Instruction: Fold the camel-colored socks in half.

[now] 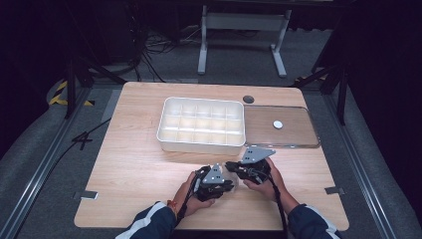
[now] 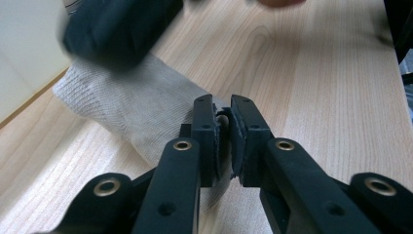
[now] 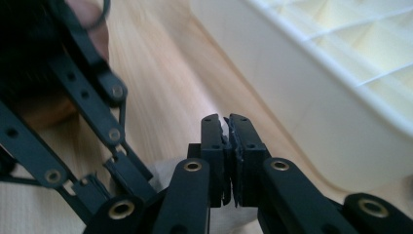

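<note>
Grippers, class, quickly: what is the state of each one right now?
Left gripper: closed, pinching the edge of the beige knitted cloth.
Right gripper: closed on a bit of the same cloth, it seems.

Table (image 1: 149,164) brightly lit amid dark surroundings; gripper views blur up close, perhaps from shallow focus.

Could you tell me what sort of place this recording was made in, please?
Probably a lab or studio workstation: a wooden table ringed by dark curtains, loose cables on the grey floor, and hazard tape beside metal rails.
</note>
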Action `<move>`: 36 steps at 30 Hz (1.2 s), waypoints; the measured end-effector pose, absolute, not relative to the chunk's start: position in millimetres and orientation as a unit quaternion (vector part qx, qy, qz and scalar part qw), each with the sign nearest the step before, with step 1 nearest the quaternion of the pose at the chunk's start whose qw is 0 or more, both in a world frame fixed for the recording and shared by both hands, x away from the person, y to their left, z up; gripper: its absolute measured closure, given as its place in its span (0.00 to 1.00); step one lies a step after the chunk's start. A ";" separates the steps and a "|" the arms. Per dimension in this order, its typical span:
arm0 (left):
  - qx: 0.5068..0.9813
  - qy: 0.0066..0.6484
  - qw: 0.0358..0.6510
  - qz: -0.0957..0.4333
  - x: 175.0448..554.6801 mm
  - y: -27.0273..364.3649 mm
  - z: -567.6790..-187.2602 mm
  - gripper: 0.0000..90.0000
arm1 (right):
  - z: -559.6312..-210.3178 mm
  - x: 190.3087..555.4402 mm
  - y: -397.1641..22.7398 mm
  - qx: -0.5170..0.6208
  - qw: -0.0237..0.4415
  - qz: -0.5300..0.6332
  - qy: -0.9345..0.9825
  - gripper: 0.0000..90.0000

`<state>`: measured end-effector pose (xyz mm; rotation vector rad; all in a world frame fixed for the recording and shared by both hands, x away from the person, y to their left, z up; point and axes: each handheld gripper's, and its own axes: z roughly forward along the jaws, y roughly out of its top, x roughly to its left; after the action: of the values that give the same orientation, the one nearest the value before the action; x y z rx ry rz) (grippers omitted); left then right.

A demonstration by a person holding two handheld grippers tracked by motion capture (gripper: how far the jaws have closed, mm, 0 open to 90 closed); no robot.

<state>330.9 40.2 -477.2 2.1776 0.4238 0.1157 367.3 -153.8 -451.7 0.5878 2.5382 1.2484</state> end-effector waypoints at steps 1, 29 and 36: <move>0.878 0.171 0.444 0.047 330.9 40.2 -477.2 0.91 | -451.7 367.3 -153.8 0.202 0.126 0.429 0.872 0.95; 0.886 0.156 0.433 0.054 331.6 37.8 -476.1 0.93 | -461.9 372.9 -164.0 0.228 0.120 0.364 0.895 0.86; 0.887 0.157 0.431 0.061 329.6 36.3 -476.2 0.93 | -465.8 377.8 -164.4 0.247 0.125 0.369 0.887 0.87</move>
<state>329.6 36.3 -476.2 2.2115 0.3915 0.1532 377.8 -164.4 -465.8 0.7184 2.5856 1.0744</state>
